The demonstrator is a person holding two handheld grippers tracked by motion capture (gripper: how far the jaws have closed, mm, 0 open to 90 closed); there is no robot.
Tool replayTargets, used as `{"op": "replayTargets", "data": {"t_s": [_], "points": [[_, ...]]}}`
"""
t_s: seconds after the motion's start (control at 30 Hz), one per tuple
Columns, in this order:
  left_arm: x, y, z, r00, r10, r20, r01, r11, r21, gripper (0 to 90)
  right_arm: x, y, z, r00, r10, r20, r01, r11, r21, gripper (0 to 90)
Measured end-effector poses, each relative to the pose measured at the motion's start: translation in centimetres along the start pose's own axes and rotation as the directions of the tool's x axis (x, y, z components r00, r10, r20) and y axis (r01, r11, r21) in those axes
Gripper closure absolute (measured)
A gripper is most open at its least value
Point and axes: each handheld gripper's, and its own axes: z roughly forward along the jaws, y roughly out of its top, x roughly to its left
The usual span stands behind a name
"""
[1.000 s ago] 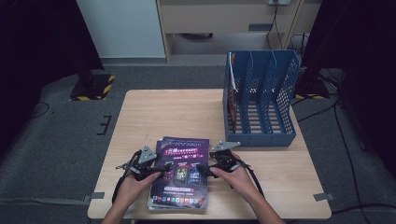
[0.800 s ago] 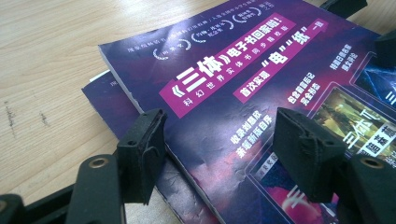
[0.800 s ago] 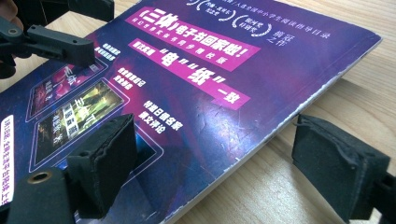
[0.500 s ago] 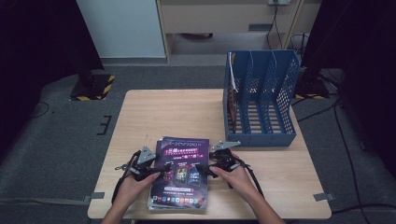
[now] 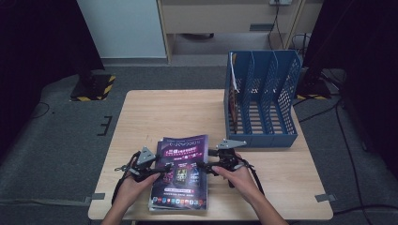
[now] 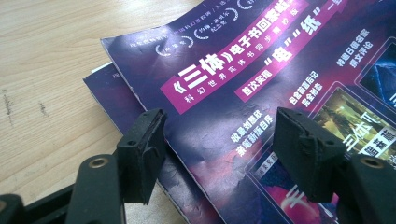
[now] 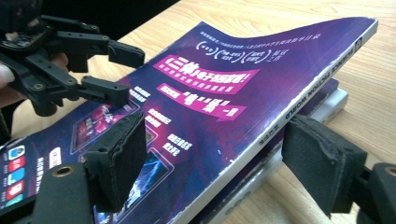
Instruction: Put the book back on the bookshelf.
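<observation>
A purple magazine (image 5: 180, 171) tops a small stack (image 7: 332, 99) at the table's near edge. In the right gripper view its spine edge (image 7: 280, 126) is lifted off the stack. My right gripper (image 7: 219, 158) straddles that edge, one jaw over the cover and one beside the spine. Its jaws have just been closing, with gaps still showing at both pads. My left gripper (image 6: 224, 144) stands open over the cover's left part (image 6: 261, 84), with its left jaw at the cover's edge. From above, my left gripper (image 5: 157, 169) and my right gripper (image 5: 206, 166) flank the magazine.
A blue file rack (image 5: 263, 101) stands at the table's back right, with a magazine (image 5: 233, 101) upright in its leftmost slot. Bare wooden table (image 5: 173, 112) lies beyond the stack. The person's hands hold both grippers at the near edge.
</observation>
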Motion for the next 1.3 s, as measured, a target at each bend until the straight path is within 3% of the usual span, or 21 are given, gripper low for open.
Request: {"op": "replayTargets", "data": {"t_s": [0.3,0.63,0.83,0.97,1.03,1.2,1.3], "points": [[0.0,0.0,-0.1,1.0,0.008,-0.001,-0.008,1.0,0.005,33.3,0.3,0.9,-0.2,0.9995,-0.015,-0.028,0.015,1.0,-0.008,23.4],[0.0,0.1,-0.1,0.9999,0.013,-0.003,-0.013,0.9999,0.006,33.2,0.5,1.8,0.3,0.9969,-0.074,-0.028,0.075,0.996,0.054,22.9],[0.1,0.1,-0.1,0.9999,0.017,0.0,-0.017,0.9998,0.008,32.7,0.6,2.6,0.9,0.9976,-0.069,-0.011,0.069,0.994,0.081,24.1],[0.2,0.1,-0.1,0.9998,0.019,0.001,-0.019,0.9998,0.007,32.3,0.6,3.1,1.6,0.9986,-0.053,-0.005,0.054,0.996,0.074,25.5],[0.2,0.0,-0.1,0.9999,0.016,0.003,-0.016,0.9999,0.006,32.3,0.7,3.1,1.8,0.9992,-0.036,-0.016,0.037,0.998,0.044,25.6],[0.6,0.0,0.0,0.9997,0.0,0.023,0.0,1.0,0.008,30.8,0.8,3.0,2.6,0.9993,-0.037,-0.01,0.037,0.999,0.035,27.5],[0.5,0.1,0.0,0.9997,0.013,0.018,-0.014,0.9999,0.008,30.8,1.2,2.9,2.6,0.9991,-0.042,-0.004,0.042,0.999,0.021,31.6]]}}
